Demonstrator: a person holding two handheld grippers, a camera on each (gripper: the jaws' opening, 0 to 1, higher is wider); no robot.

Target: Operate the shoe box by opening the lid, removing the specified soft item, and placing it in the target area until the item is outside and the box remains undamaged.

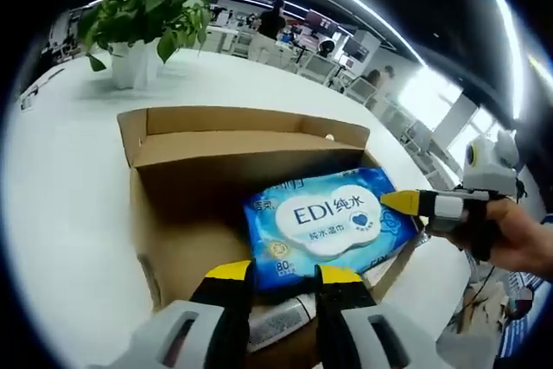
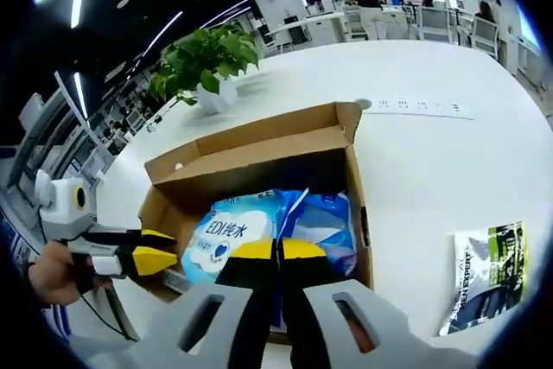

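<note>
left tongs, wipes pack partly hidden

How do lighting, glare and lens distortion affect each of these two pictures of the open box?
Left gripper view: fisheye bends the cardboard box edges; the window at the right is blown out; the box interior sits in shadow; the blue wipes pack reads sharply. Right gripper view: ceiling strip lights curve into arcs; the white table is evenly bright; the right tool looks soft.
</note>
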